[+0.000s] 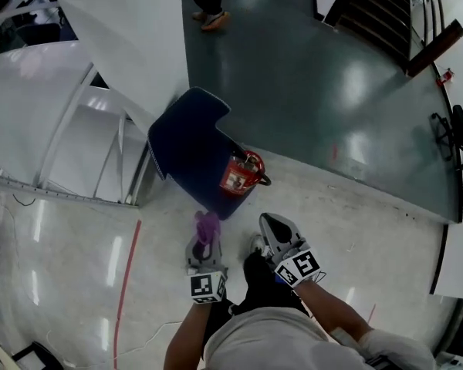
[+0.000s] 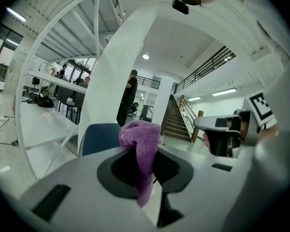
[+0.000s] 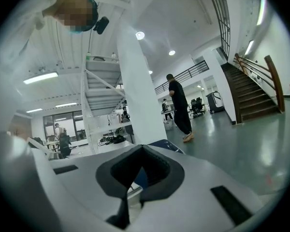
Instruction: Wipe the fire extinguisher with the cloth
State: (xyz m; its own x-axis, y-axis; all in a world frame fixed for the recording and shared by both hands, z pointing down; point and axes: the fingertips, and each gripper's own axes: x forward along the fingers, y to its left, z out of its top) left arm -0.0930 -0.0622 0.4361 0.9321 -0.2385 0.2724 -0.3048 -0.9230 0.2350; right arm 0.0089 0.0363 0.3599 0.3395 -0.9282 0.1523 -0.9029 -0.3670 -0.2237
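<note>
Purple terry cloth bunches, pinched in left tongs.

Pinched between the jaws of the left gripper is the cloth, a purple, fuzzy, towel-like weave, matt and soft. The jaw shells are smooth pale grey plastic with a dull sheen, lined with matt black pads. The right gripper, its jaws together on nothing, has the same finish. Ahead of both pairs of jaws, the fire extinguisher has a glossy red body, a paper-like label and black fittings. The blue chair touching it looks matt and cloth-covered. Under the jaws the white floor is polished and reflective, and farther ahead the green floor shines just as glossy.
</note>
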